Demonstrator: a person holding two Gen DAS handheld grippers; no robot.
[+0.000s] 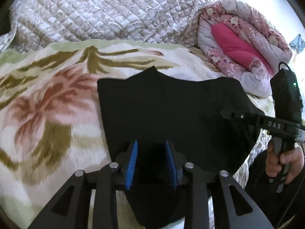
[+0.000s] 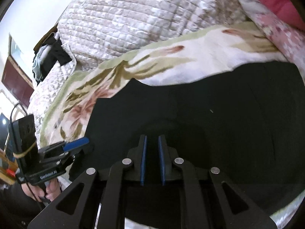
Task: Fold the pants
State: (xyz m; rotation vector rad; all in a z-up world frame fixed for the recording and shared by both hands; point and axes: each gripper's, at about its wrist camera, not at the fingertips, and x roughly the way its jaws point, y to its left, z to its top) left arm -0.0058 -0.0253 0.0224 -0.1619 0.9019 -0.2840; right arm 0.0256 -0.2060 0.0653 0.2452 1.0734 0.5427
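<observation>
The black pants (image 1: 171,114) lie folded and flat on a floral blanket (image 1: 47,99) on the bed; they also fill the right wrist view (image 2: 209,118). My left gripper (image 1: 151,145) is open and empty, its blue pads just above the near edge of the pants. My right gripper (image 2: 152,139) hovers over the pants with a narrow gap between its blue pads and nothing held. Each gripper shows in the other's view: the right one (image 1: 226,113) at the right edge, the left one (image 2: 83,143) at the lower left.
A quilted beige bedspread (image 1: 95,13) lies behind the blanket. A rolled pink floral comforter (image 1: 244,43) sits at the back right. Dark clothes (image 2: 49,57) hang at the far bed edge. The person's hands hold both handles.
</observation>
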